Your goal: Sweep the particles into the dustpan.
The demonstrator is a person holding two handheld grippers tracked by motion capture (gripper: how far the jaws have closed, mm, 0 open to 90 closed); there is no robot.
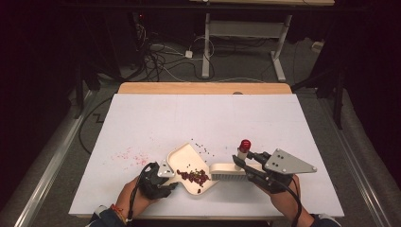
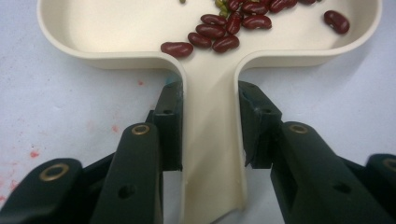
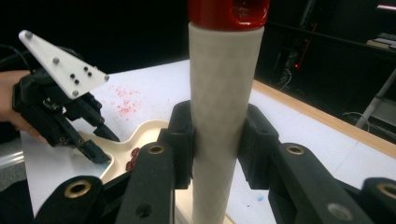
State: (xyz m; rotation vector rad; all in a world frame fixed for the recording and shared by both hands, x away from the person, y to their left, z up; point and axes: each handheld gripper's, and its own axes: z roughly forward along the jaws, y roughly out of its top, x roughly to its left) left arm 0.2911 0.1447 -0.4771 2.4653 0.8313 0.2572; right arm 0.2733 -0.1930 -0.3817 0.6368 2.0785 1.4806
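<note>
A: Edges and room?

B: White table [image 1: 198,118] wide open toward the far wooden edge. Work crowded against the near edge, centre. Scattered loose beans [image 1: 204,149] just beyond the pan's far lip. Faint red stains [image 1: 127,155] left of the pan, on bare sheet.

A: Pan position, heading?

B: Cream dustpan [image 1: 187,163] flat on the table, near-centre. Long axis diagonal in the high view: handle toward the near left, open mouth toward the right, facing the brush. Left gripper [image 1: 161,182] clamped on the handle [image 2: 212,140], pads pressing both sides, jaws nearly closed.

A: Brush?

B: Brush [image 1: 228,170] head on the table, touching the pan's mouth, bristles down. Handle [image 3: 224,116] up and tilted away, red cap [image 1: 244,144] on top. Right gripper [image 1: 243,166] shut on the handle below the cap, coming in from the right.

A: Materials, shapes?

B: Pan: smooth moulded plastic, rounded corners, raised rim, tapering channel handle. Brush handle: pale cylinder, faint diamond texture, glossy red tip. Red kidney beans [image 2: 224,28] piled inside the pan, a few greenish bits among them. Jaws matte black, brass-ringed pivots.
</note>
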